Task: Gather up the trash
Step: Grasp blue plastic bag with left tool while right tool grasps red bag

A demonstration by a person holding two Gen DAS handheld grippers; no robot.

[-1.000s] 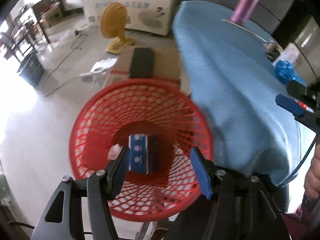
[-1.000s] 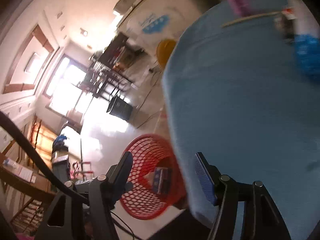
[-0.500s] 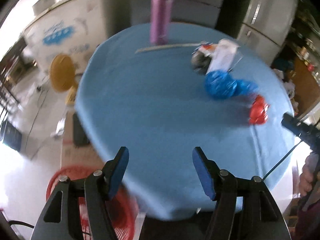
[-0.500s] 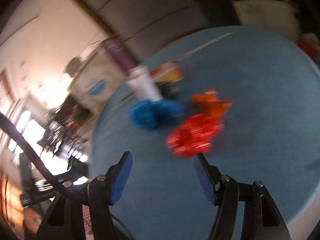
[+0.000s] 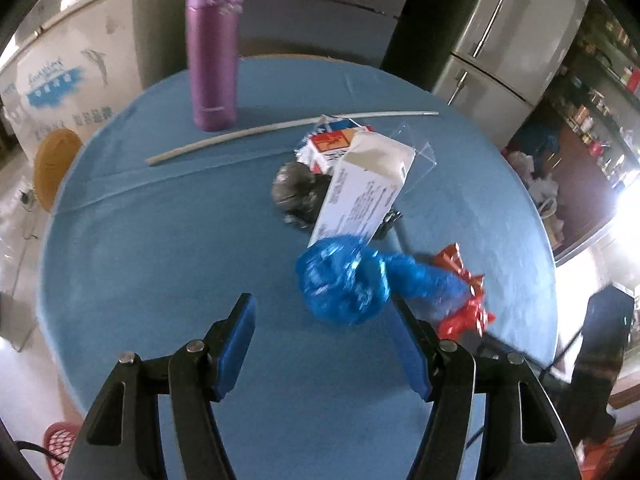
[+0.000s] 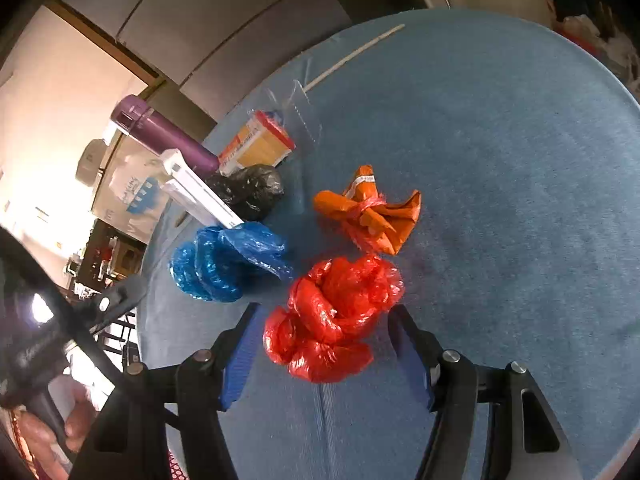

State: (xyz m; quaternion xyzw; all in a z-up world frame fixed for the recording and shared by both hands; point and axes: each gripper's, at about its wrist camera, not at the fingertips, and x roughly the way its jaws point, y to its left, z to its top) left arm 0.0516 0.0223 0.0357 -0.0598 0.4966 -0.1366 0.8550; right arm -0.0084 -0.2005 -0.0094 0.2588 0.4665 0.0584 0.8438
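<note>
On the round blue table [image 5: 168, 248] lies trash: a crumpled blue plastic bag [image 5: 344, 280] [image 6: 228, 264], a red plastic bag [image 6: 332, 316] [image 5: 464, 300], an orange wrapper [image 6: 368, 212], a black bag [image 5: 296, 192] [image 6: 248, 190], a white carton [image 5: 360, 192] [image 6: 196, 190] and an orange-red box [image 6: 256, 144]. My left gripper [image 5: 324, 320] is open, just short of the blue bag. My right gripper [image 6: 324, 328] is open with the red bag between its fingers, apart from both. The red basket [image 5: 56, 440] shows at the lower left, below the table edge.
A purple flask [image 5: 214, 48] [image 6: 160, 128] stands at the table's far side, with a long thin stick [image 5: 288, 128] lying in front of it. A clear plastic piece [image 5: 416, 152] lies by the carton. A fridge and cabinets stand behind the table.
Both grippers swung from the red basket on the floor up to the table. The left has closed in on the blue bag, the right on the red bag. Both stay open.
</note>
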